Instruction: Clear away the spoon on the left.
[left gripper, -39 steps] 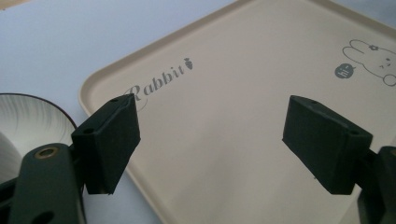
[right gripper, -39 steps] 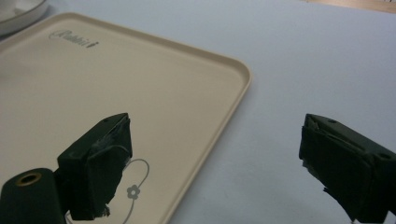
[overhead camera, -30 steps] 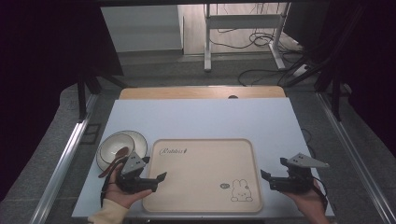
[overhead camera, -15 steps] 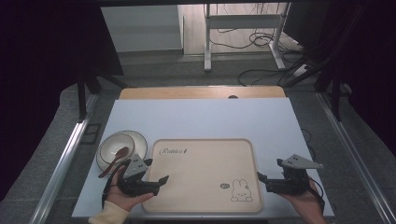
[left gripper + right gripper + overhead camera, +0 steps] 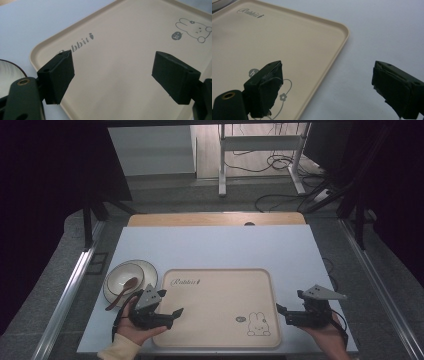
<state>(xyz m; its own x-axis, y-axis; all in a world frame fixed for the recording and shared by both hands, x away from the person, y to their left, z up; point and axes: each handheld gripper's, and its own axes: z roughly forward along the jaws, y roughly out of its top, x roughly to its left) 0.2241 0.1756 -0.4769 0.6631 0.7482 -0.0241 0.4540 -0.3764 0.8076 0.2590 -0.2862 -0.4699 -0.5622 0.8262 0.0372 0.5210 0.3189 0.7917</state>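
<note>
A beige tray (image 5: 215,285) with a rabbit drawing lies on the white table near the front edge. Left of it sits a white bowl (image 5: 120,276) with a brown spoon (image 5: 122,291) in it. My left gripper (image 5: 175,314) hovers open over the tray's front left corner, nothing between its jaws; in the left gripper view the tray (image 5: 120,50) spreads out beyond the gripper (image 5: 112,75). My right gripper (image 5: 281,312) is open beside the tray's right edge, one jaw over the tray (image 5: 294,45) and one over the table in the right gripper view, gripper (image 5: 327,85) empty.
The white table top (image 5: 220,245) stretches bare behind the tray, with a wooden strip (image 5: 215,219) at its far edge. Metal rails (image 5: 75,285) run along both sides. A desk frame and cables (image 5: 260,160) stand on the floor beyond.
Both grippers have drawn back slightly toward the table's front edge. The left gripper has moved a little lower and away from the bowl. Both stay open.
</note>
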